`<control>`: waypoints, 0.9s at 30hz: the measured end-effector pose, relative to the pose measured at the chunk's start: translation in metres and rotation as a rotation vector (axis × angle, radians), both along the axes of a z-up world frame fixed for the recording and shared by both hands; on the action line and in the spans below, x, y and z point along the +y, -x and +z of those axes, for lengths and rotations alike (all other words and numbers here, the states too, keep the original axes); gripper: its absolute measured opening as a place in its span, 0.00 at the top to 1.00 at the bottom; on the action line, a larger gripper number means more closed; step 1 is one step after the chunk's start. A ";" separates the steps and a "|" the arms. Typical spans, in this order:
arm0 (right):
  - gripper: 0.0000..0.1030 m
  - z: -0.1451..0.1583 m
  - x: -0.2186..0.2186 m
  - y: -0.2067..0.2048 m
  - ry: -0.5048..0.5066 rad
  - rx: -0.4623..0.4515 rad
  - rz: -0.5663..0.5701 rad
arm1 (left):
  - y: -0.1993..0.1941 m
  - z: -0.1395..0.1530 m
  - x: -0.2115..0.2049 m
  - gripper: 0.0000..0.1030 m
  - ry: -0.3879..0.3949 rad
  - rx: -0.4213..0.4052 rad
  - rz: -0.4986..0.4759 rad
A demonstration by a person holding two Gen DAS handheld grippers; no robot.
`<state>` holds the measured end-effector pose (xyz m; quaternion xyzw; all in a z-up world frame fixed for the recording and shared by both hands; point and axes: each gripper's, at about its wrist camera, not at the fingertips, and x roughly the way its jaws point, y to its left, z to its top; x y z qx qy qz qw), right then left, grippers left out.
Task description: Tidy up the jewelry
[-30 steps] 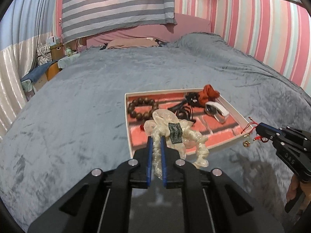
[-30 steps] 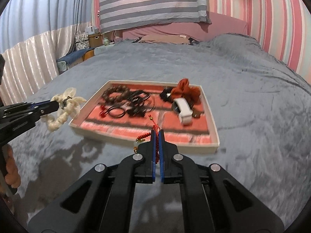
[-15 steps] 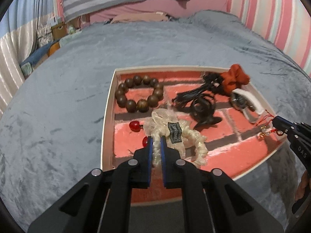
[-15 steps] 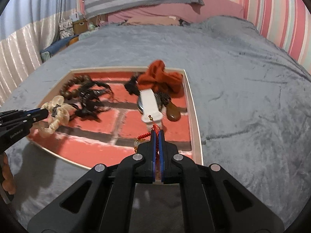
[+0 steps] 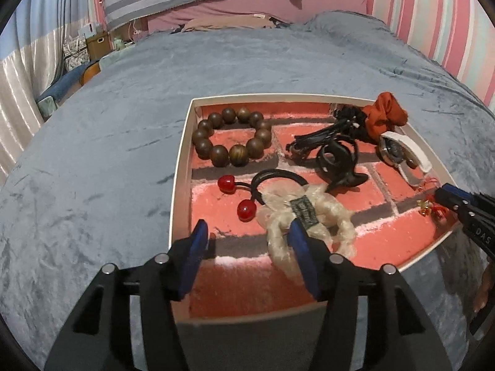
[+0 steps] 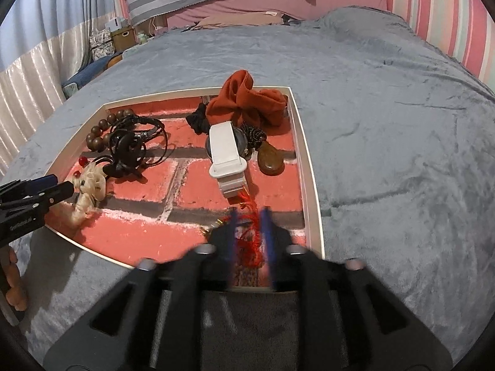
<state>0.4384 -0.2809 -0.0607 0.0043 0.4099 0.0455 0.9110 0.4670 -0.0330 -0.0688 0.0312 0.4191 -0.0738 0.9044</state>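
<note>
Soft, even indoor light is falling from above, and my left gripper (image 5: 247,241) is throwing a dim shadow onto the blanket (image 5: 92,185) beneath it. My right gripper (image 6: 249,228) is smearing with motion blur, its fingers spread. Beyond both claws the fisheye is bending the striped wall (image 6: 448,9), and black vignetting is darkening every corner.

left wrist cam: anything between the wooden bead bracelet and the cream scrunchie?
Yes. In the left wrist view, a black hair tie with two red cherry beads lies between the wooden bead bracelet and the cream scrunchie.
</note>
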 end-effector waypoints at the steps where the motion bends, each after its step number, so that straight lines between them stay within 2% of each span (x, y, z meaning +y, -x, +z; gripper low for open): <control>1: 0.59 0.003 0.000 0.001 0.000 -0.008 0.000 | 0.002 0.003 0.000 0.46 0.007 -0.003 -0.004; 4: 0.57 0.012 -0.003 0.005 -0.010 -0.026 -0.003 | 0.014 0.015 0.000 0.41 0.019 -0.031 -0.006; 5: 0.53 0.016 -0.004 0.008 -0.013 -0.035 -0.005 | 0.017 0.019 0.001 0.41 0.027 -0.039 -0.008; 6: 0.50 0.023 -0.005 0.013 -0.017 -0.051 -0.008 | 0.024 0.028 0.004 0.34 0.043 -0.059 -0.011; 7: 0.40 0.028 -0.005 0.018 -0.016 -0.067 -0.010 | 0.031 0.035 0.006 0.26 0.047 -0.080 -0.008; 9: 0.29 0.044 -0.004 0.033 -0.007 -0.113 -0.010 | 0.047 0.051 0.010 0.18 0.047 -0.134 -0.001; 11: 0.14 0.059 0.000 0.052 0.007 -0.157 -0.011 | 0.064 0.067 0.014 0.12 0.055 -0.177 -0.009; 13: 0.06 0.074 0.003 0.073 0.019 -0.198 -0.019 | 0.084 0.079 0.018 0.07 0.048 -0.222 -0.012; 17: 0.04 0.097 0.013 0.121 0.024 -0.266 -0.018 | 0.138 0.098 0.027 0.04 -0.017 -0.309 0.022; 21: 0.04 0.113 0.017 0.166 0.015 -0.294 -0.040 | 0.184 0.103 0.041 0.04 0.012 -0.325 0.034; 27: 0.04 0.126 0.028 0.229 0.017 -0.332 -0.068 | 0.251 0.112 0.051 0.04 -0.019 -0.397 0.079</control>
